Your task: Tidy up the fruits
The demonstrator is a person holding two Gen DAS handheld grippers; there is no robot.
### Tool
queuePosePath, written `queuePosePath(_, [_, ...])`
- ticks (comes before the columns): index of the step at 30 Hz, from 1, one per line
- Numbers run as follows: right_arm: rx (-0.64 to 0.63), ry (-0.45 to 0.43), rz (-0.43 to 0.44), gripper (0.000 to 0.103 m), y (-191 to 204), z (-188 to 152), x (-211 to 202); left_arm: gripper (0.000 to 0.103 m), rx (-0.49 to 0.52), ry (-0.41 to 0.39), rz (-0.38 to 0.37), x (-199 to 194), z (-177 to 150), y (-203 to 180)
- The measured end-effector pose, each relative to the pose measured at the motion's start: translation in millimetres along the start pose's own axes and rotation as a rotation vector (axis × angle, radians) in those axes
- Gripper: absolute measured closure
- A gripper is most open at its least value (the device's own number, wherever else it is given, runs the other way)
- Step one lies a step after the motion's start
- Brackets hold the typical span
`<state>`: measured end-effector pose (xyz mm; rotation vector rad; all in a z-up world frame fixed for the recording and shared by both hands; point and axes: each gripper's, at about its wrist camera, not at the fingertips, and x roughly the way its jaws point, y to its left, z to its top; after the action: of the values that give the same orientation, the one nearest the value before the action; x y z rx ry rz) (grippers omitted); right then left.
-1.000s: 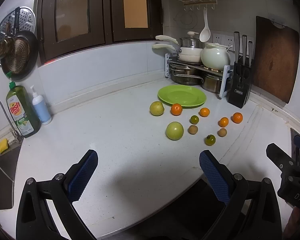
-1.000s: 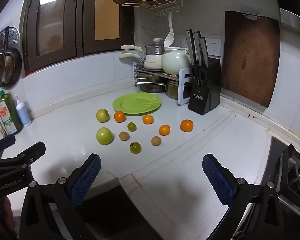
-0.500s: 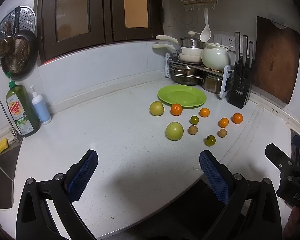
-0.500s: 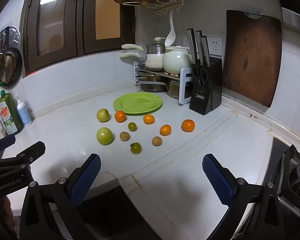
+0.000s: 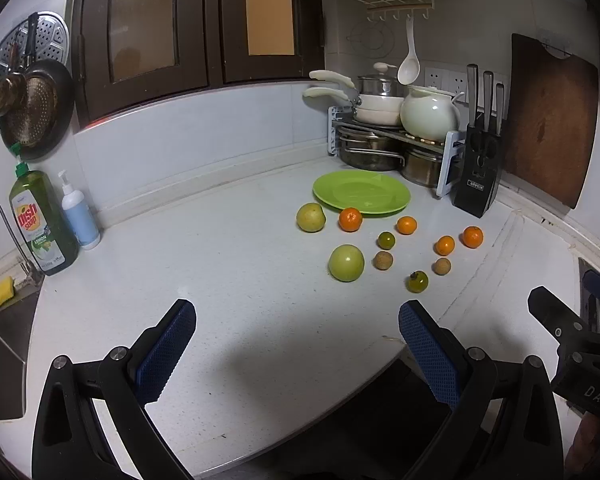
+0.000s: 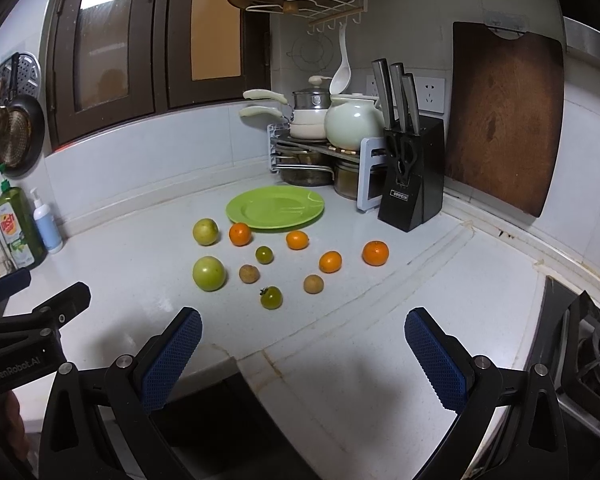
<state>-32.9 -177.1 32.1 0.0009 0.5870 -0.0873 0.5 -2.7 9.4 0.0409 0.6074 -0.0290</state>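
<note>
**Fruit all over the counter, plate holds nothing yet**

White kitchen counter [image 5: 228, 280] in a corner, dark cabinets above, pots stacked on a rack [image 5: 384, 136] at the back. So the green plate [image 5: 361, 193] sits just in front of that rack with nothing on it. Every fruit lies loose on the counter on the near side of the plate: a yellowish pear-looking fruit [image 5: 311, 217] and an orange [image 5: 350, 219] right at the plate's front edge, another small orange [image 5: 407, 225] beside them, then a big green apple [image 5: 346, 263], a little dark green citrus [image 5: 386, 240], two brown round fruits [image 5: 383, 260] and two more oranges [image 5: 473, 237] farther from the plate, and a small green tomato [image 6: 271, 297] farthest from it. The knife block [image 5: 477, 184] stands to the plate's right.

Left gripper [image 5: 296, 344] is spread wide with nothing between its blue pads, hovering well short of the fruit. Right gripper [image 6: 302, 344], same deal: wide apart, holding nothing.

Compared with a second ago basically nothing has moved; no fruit shifted, both views just drifted a hair.

What the lower pots on the rack contain I can't tell, too dark. Each gripper shows only partly at the edge of the other's view. The brown fruits are too small to name for sure.
</note>
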Motion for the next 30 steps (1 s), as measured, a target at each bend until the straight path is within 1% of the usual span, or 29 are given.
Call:
queuePosePath(8, [0.000, 0.002, 0.006, 0.000, 0.9, 1.0, 0.8, 0.000, 0.000, -0.006, 0.002, -0.9, -0.7, 0.6])
queuePosePath(30, [-0.005, 0.005, 0.015, 0.000, 2.4, 1.3, 4.1, 0.000, -0.004, 0.012, -0.001, 2.0, -0.8, 2.9])
